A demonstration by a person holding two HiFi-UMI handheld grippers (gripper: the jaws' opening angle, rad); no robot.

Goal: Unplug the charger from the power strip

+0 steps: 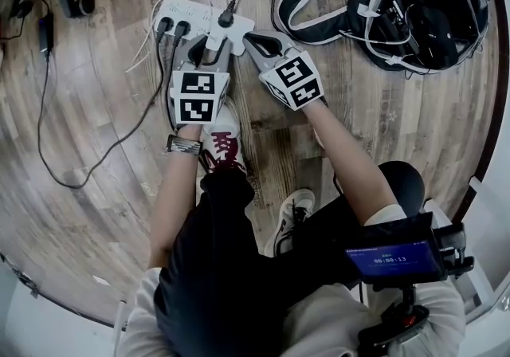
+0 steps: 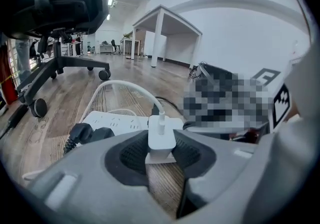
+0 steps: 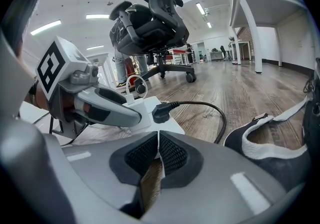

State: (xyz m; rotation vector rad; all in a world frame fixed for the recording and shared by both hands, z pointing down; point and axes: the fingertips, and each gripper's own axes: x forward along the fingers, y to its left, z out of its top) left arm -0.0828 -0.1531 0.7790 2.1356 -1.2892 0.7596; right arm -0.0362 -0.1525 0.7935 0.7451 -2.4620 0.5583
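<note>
Your left gripper (image 2: 161,150) has its fingers wide, hugging the white charger (image 2: 161,137). It is plugged into the power strip (image 2: 117,120) on the floor. Your right gripper (image 3: 158,143) is closed and empty at the strip's corner. Press the strip down and pull straight out.

The only readable text is a timer that seems to show 00:00:13, on the small blue screen (image 1: 388,258).
</note>
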